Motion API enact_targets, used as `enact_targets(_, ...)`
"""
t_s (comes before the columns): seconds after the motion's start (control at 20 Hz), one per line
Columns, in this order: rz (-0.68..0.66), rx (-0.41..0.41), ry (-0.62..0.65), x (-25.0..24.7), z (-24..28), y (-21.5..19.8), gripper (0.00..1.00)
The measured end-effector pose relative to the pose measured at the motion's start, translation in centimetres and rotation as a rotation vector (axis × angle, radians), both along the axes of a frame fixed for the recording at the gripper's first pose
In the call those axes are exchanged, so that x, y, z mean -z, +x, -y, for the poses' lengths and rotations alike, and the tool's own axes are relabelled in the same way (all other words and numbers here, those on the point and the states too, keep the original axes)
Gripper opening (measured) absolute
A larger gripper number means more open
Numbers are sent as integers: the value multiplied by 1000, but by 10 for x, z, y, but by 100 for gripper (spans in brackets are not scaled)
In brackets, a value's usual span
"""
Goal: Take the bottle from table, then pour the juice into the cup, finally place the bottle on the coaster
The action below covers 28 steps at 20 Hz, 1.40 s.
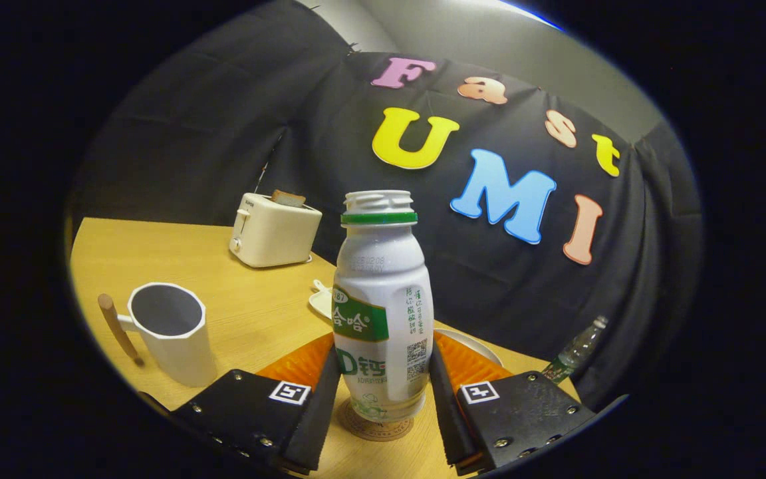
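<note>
Hand-held gripper [383, 399]: both fingers are pressed against the lower sides of the bottle, so it is held firmly by its widest part.
Bottle [383, 313]: white plastic, rounded shoulders, green ring under a threaded neck with no cap; it is kept upright between the fingers, its base on or just above the coaster.
Coaster [375, 426]: a round, brownish disc seen under the bottle, near the fingers.
Stage: judged to be the final placing, since the bottle is lined up over the coaster.
Cup [173, 332]: white, faceted, matte, with a wooden stick handle; set to the left, apart from the bottle.
Counter [250, 306]: pale wood grain, smooth.
Toaster [273, 229]: cream, boxy, far left.
</note>
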<state>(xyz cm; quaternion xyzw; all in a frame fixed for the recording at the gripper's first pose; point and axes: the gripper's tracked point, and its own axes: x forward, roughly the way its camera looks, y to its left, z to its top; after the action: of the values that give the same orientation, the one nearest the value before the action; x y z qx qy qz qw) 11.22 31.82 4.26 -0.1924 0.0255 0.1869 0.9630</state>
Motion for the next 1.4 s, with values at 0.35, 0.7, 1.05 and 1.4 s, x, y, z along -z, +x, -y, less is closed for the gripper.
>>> enact_targets(0.35,-166,53,204,34,6,22,67)
enact_targets(0.7,-159,71,288,37,21,27,67)
enact_targets(1.05,-116,38,327,27,23,20,79)
enact_targets(1.4,94,75,295,-42,42,-6,98)
